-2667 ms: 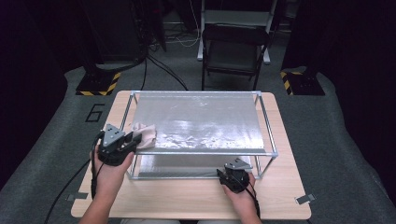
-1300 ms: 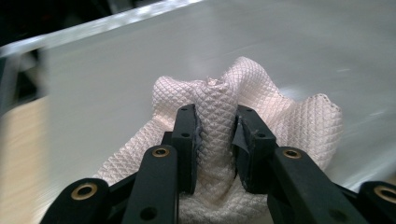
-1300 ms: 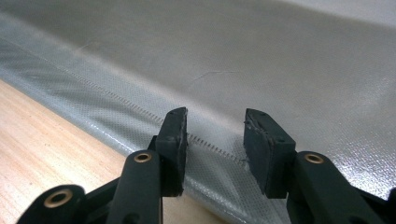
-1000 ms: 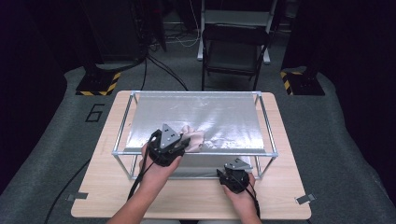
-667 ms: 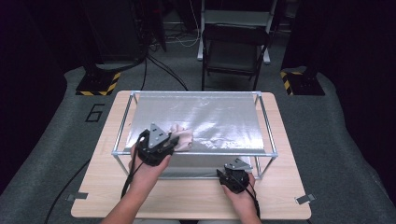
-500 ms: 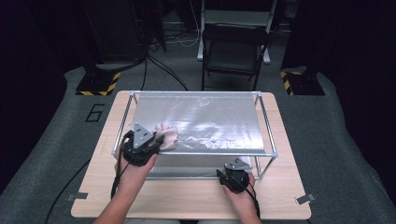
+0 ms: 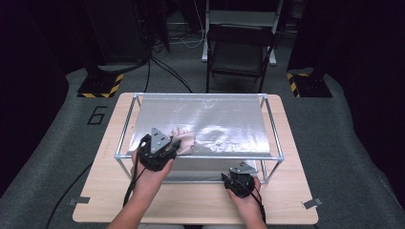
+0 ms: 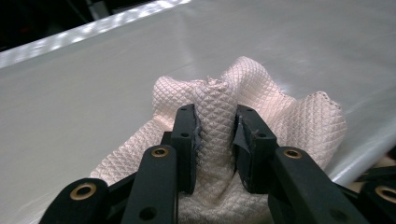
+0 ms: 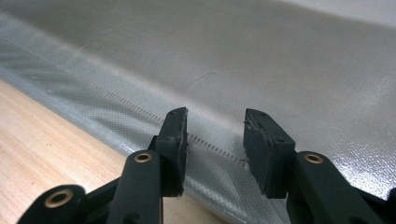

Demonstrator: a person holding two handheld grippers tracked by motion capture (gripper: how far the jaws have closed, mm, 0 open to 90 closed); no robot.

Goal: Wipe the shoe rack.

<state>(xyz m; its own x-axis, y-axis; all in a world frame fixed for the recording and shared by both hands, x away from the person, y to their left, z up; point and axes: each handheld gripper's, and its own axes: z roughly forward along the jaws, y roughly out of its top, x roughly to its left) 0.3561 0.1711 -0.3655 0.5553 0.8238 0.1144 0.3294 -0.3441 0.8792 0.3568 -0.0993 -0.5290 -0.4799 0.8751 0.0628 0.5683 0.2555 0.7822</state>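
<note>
So the pink quilted cloth is bunched up on the silvery sheet stretched over the metal frame, sitting near the frame's front-left corner, right by the front rail. The left gripper has its jaws clamped on a fold of that cloth, a thick ridge of the fabric squeezed between the two pads, with the rest of it puffing out on both sides and resting on the sheet. Looks to me like a wiping job mid-stroke: the cloth is pressed down on the sheet's left part, and there are smudgy marks around the middle of the sheet that probably need going over. Next move, I'd guess, is dragging the cloth along toward the right while keeping it flat on the surface and not letting the fold slip out. The right gripper sits down at the front-right corner of the wooden table, jaws apart with nothing between them, pointing at the lower edge of the sheet where it meets the table top.
</note>
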